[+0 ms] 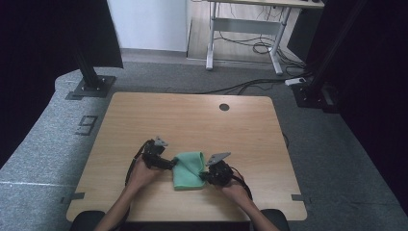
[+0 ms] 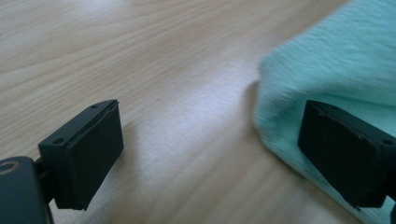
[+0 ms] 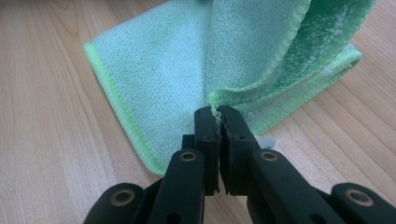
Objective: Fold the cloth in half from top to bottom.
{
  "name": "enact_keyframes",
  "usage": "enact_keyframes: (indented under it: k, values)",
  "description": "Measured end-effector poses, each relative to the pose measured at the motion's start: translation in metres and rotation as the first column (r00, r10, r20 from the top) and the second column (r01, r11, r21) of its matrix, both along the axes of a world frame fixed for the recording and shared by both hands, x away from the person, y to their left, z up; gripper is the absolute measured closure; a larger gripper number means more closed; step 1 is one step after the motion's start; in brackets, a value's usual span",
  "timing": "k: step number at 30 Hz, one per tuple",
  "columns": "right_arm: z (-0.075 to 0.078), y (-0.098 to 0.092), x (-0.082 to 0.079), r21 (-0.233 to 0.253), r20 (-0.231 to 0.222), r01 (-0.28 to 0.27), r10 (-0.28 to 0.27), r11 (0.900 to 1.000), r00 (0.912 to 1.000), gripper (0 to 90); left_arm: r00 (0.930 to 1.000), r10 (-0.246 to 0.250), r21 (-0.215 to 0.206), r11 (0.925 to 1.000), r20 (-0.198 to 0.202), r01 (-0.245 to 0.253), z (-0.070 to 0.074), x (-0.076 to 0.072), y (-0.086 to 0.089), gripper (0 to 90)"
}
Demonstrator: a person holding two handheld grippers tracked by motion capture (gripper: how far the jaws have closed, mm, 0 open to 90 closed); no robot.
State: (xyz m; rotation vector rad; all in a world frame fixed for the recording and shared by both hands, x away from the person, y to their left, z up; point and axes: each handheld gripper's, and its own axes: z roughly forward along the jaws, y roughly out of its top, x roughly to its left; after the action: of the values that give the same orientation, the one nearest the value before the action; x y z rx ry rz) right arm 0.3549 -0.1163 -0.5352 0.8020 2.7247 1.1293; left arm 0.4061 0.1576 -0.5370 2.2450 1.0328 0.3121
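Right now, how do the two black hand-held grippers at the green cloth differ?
The left gripper has its jaws wide apart, the green microfibre cloth beside one jaw; the right gripper is pinched shut on the cloth's stitched edge, lifting a fold. Both sit low over the wooden table.

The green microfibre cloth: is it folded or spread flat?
Folded: the green microfibre cloth lies doubled, one edge pinched up by the right gripper.

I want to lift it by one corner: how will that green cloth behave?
The green microfibre cloth will probably sag limply: the edge pinched in the right hand-held gripper already drapes in folds. It looks light and thin. Its looped weave should grip the pads, so slipping seems unlikely.
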Motion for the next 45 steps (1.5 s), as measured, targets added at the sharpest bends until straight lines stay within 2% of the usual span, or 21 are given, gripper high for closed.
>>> enact_keyframes:
  k: [2,6,13,16,18,20,21,22,23,24,26,29,32,34,35,38,41,42,43,44,45]
  values:
    - [0.0,0.0,0.0,0.004,-0.002,0.0,0.0,1.0,1.0,85.3,1.0,-0.008,0.003,1.0,0.0,0.008,0.002,-0.002,0.0,6.6]
    - [-0.002,-0.003,0.001,0.028,-0.016,0.012,-0.011,1.0,0.9998,85.2,0.9996,-0.027,-0.019,0.9995,-0.008,0.027,0.009,-0.006,0.001,6.6]
    - [-0.003,-0.004,0.001,0.042,-0.02,0.013,-0.012,0.999,0.9997,84.8,0.9993,-0.034,-0.042,0.9985,0.013,0.035,0.024,-0.007,-0.001,10.0]
    - [-0.005,-0.006,0.003,0.067,-0.039,0.016,-0.013,0.998,0.9992,84.8,0.9988,-0.039,-0.051,0.9979,0.03,0.041,0.035,-0.004,-0.005,10.3]
    - [-0.005,-0.007,0.003,0.07,-0.042,0.016,-0.013,0.997,0.999,84.8,0.9985,-0.043,-0.059,0.9972,0.033,0.045,0.038,-0.003,-0.007,14.0]
    - [-0.005,-0.007,0.003,0.073,-0.043,0.017,-0.014,0.997,0.999,84.8,0.9967,-0.068,-0.059,0.9958,0.045,0.071,0.05,0.0,-0.016,14.4]
    - [-0.005,-0.007,0.003,0.073,-0.043,0.017,-0.014,0.997,0.999,84.8,0.9967,-0.068,-0.059,0.9958,0.045,0.071,0.05,0.0,-0.016,14.5]
    - [-0.005,-0.007,0.003,0.074,-0.042,0.016,-0.013,0.997,0.999,84.8,0.9944,-0.088,-0.042,0.995,0.057,0.091,0.058,0.001,-0.025,14.6]
    - [-0.005,-0.007,0.003,0.074,-0.042,0.016,-0.013,0.997,0.999,84.8,0.9944,-0.088,-0.042,0.995,0.057,0.091,0.058,0.001,-0.025,14.6]
    - [-0.005,-0.007,0.003,0.077,-0.043,0.019,-0.015,0.997,0.9989,84.8,0.9921,-0.105,-0.04,0.9934,0.069,0.107,0.067,0.004,-0.034,14.7]
    - [-0.005,-0.007,0.003,0.077,-0.041,0.017,-0.014,0.997,0.999,84.8,0.99,-0.121,-0.045,0.9912,0.072,0.125,0.075,0.006,-0.043,15.2]
    - [-0.005,-0.007,0.003,0.077,-0.041,0.018,-0.015,0.997,0.9991,84.8,0.9886,-0.134,-0.05,0.9892,0.069,0.138,0.08,0.009,-0.052,17.1]
    - [-0.005,-0.007,0.003,0.075,-0.037,0.016,-0.013,0.997,0.9992,84.7,0.9838,-0.167,-0.04,0.9847,0.066,0.17,0.086,0.011,-0.066,18.7]
    - [-0.005,-0.007,0.003,0.074,-0.035,0.014,-0.011,0.997,0.9993,84.6,0.9783,-0.199,-0.033,0.9791,0.059,0.201,0.088,0.011,-0.08,22.6]
    - [-0.005,-0.007,0.003,0.074,-0.035,0.014,-0.011,0.997,0.9993,84.6,0.9783,-0.199,-0.033,0.9791,0.059,0.201,0.088,0.011,-0.08,24.3]
    - [-0.006,-0.008,0.002,0.079,-0.043,0.018,-0.015,0.997,0.9989,84.4,0.9712,-0.237,-0.016,0.9713,0.028,0.237,0.084,0.011,-0.096,32.5]
    - [-0.006,-0.008,0.003,0.084,-0.044,0.017,-0.013,0.996,0.999,84.4,0.9698,-0.244,0.009,0.9699,0.014,0.243,0.081,0.011,-0.1,42.4]
    - [-0.006,-0.008,0.003,0.086,-0.046,0.018,-0.014,0.996,0.9988,84.4,0.9688,-0.248,0.018,0.9687,0.004,0.248,0.079,0.012,-0.102,42.4]
    - [-0.006,-0.009,0.003,0.088,-0.049,0.019,-0.014,0.996,0.9987,84.4,0.9681,-0.25,0.018,0.968,-0.004,0.25,0.078,0.012,-0.102,46.7]
    - [-0.006,-0.009,0.004,0.092,-0.051,0.018,-0.013,0.996,0.9986,84.4,0.9663,-0.257,0.014,0.9663,-0.015,0.257,0.077,0.013,-0.102,54.8]
    - [-0.006,-0.009,0.004,0.092,-0.051,0.018,-0.013,0.996,0.9986,84.4,0.9655,-0.259,0.0,0.9658,-0.025,0.259,0.076,0.014,-0.101,54.8]
